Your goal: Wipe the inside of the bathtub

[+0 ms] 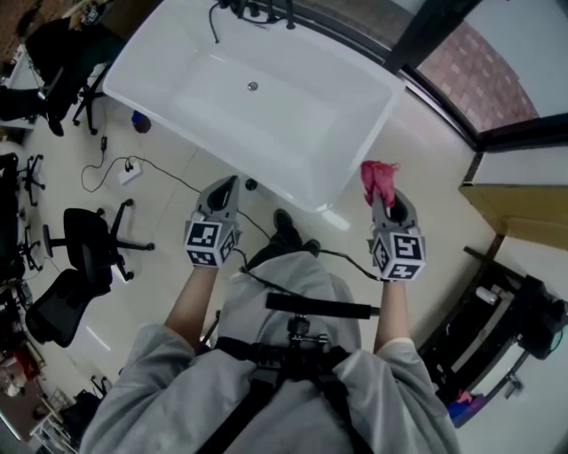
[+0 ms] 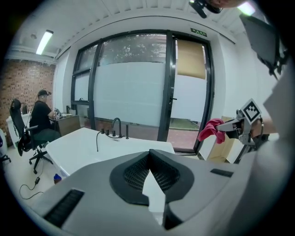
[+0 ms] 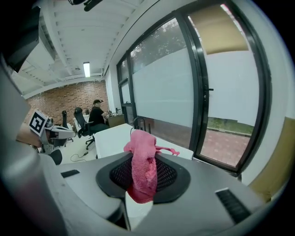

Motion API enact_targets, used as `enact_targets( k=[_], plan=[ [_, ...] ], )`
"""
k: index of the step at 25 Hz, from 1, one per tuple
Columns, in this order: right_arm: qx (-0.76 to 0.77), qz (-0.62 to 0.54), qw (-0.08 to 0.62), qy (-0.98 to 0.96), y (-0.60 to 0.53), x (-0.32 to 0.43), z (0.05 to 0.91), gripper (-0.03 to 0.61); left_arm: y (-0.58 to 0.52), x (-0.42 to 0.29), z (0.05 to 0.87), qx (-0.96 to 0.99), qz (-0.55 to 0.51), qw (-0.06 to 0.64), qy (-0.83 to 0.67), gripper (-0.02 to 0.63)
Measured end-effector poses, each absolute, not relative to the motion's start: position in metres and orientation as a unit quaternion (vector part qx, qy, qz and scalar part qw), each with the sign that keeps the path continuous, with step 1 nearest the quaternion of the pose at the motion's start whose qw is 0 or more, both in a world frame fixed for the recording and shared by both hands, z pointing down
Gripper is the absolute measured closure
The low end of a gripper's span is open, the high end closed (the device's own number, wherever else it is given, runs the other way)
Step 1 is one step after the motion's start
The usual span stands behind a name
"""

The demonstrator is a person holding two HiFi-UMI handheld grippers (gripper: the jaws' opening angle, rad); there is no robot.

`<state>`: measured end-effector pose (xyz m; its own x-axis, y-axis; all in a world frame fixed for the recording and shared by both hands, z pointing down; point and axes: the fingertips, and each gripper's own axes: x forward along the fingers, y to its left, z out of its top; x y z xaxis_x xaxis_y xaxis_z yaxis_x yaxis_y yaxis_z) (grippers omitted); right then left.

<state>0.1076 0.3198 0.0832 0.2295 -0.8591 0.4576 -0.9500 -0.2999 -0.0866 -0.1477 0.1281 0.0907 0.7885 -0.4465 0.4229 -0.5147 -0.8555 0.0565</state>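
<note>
Grippers number two in the head view, both held above the floor at the near rim of the one white bathtub (image 1: 355, 97). The left gripper (image 1: 228, 186) sits by the near rim's middle, the right gripper (image 1: 382, 191) off the tub's near right corner, with the single pink cloth (image 1: 376, 176) bunched at its tip. The basin shows bare white and one drain (image 1: 253, 86); a dark tap (image 1: 257, 11) stands on the far rim. Two black office chairs (image 1: 96, 238) stand on the floor to the left.

Left gripper view: its jaws are pressed together at the tips of the left gripper (image 2: 149, 157) with nothing between them. Beyond lie the bathtub (image 2: 87, 145) and its tap (image 2: 117, 126); the right gripper (image 2: 227, 126) hangs at the right with the cloth (image 2: 211, 129). One seated person (image 2: 43, 116) is at the far left.

Right gripper view: the right gripper (image 3: 143, 161) is clamped on the cloth (image 3: 144, 168), which stands up between the jaws. The bathtub (image 3: 113, 137) lies behind it.
</note>
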Motion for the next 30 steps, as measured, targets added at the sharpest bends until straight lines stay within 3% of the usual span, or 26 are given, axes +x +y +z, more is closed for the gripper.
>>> enact_targets(
  k=[12,30],
  plan=[
    [0.817,0.232,0.045,-0.526,0.425,0.105,0.089,0.488,0.179,-0.168,0.069,0.942,0.182,0.079,-0.269,0.609],
    [0.863,0.245,-0.014,-0.441,0.397,-0.013,0.094,0.487,0.107,-0.21,0.049,0.968,0.191,0.029,-0.159,0.609]
  ],
)
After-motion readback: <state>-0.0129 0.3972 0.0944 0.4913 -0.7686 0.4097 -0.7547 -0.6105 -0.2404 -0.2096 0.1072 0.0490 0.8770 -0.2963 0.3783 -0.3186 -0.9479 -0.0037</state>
